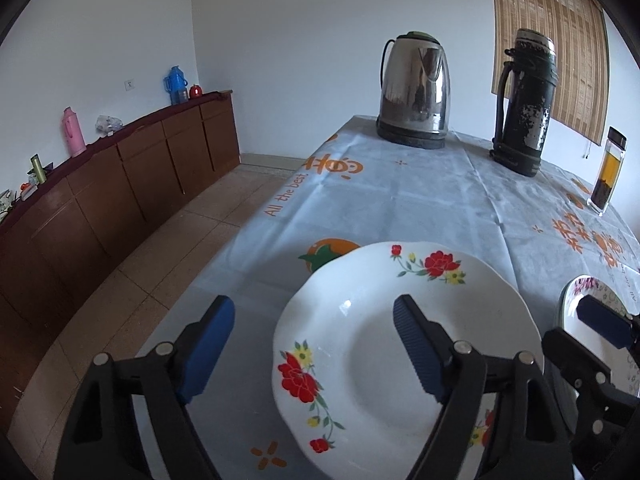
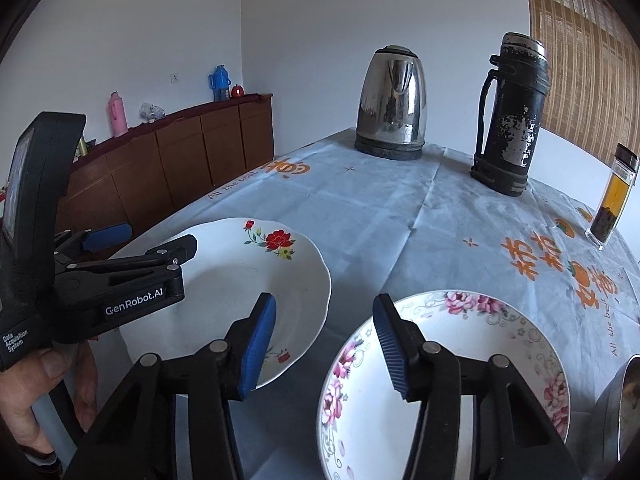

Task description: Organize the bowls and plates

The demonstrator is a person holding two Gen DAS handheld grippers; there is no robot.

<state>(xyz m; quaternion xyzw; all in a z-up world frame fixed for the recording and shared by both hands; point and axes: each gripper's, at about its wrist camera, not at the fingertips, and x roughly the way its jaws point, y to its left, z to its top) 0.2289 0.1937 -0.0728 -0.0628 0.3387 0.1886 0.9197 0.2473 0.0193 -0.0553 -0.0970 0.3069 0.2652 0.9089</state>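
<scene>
on the tablecloth [image 1: 420, 200], red-flowered white plate [image 1: 400, 320], pink-flowered plate [image 2: 460, 360], left gripper [image 1: 314, 344] and right gripper [image 2: 324, 344] gaping, empty

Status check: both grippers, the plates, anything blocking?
Left gripper open, straddling the red-flower plate rim. Right gripper open over the near rim of the pink-flower plate. Plates side by side, unstacked. Kettle and flask far back, clear.

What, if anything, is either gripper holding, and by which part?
Nothing is held. The left gripper is open over the red-flowered plate's rim; the right gripper is open by the pink-flowered plate.
</scene>
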